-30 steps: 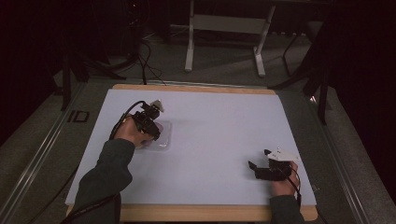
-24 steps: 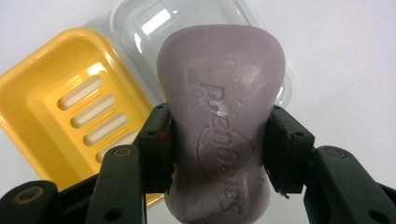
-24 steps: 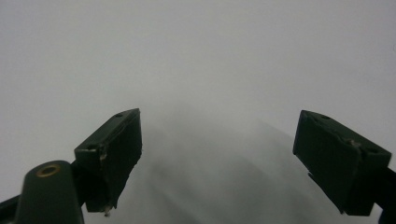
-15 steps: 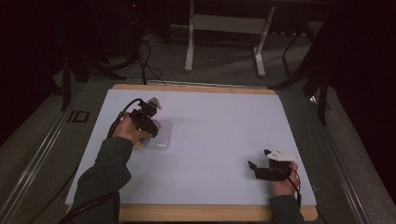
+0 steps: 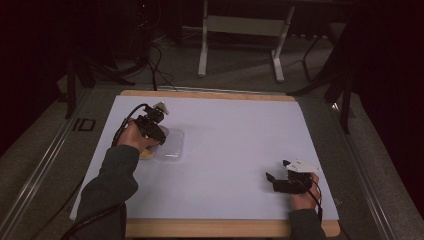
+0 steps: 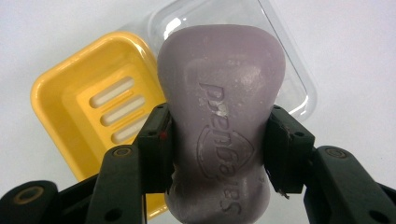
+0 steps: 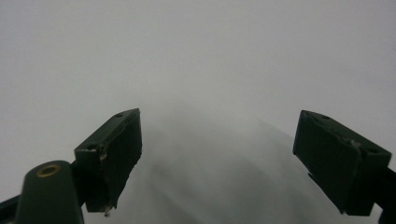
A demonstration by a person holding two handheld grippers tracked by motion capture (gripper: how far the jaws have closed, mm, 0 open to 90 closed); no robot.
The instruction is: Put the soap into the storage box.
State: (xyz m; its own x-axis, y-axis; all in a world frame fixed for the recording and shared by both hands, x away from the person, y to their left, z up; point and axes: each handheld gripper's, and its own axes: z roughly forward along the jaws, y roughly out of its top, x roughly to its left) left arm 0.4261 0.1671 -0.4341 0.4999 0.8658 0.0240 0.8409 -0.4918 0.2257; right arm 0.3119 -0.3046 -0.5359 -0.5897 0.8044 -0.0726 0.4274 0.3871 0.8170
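Moved a little toward the near left since a second ago: the left gripper (image 5: pixel 152 131), now over the yellow dish's side. Held tight between its two black fingers (image 6: pixel 156 140): a pale purple bar of soap (image 6: pixel 222 116), pinched at its narrow middle. Smooth and waxy, rounded and wide at the ends, with raised letters and a shield shape pressed into the top. Lifted above the dish, not lying in it.

Just below and to the side, a yellow plastic soap dish (image 6: pixel 70 93), a box shape with soft corners and three long slots in its floor. Right beside it, touching or nearly so, a clear plastic lid (image 6: pixel 289 60), shiny and see-through, open side up.

Probably the step in hand: putting the soap into the yellow dish. Next, likely: line the bar up long-ways over the slots, go down gently, then let go.

Far off at the near right of the white bench (image 5: pixel 240 125), the right gripper (image 5: pixel 280 181), fingers (image 7: pixel 112 149) spread wide apart, holding nothing, resting low over the plain matte top.
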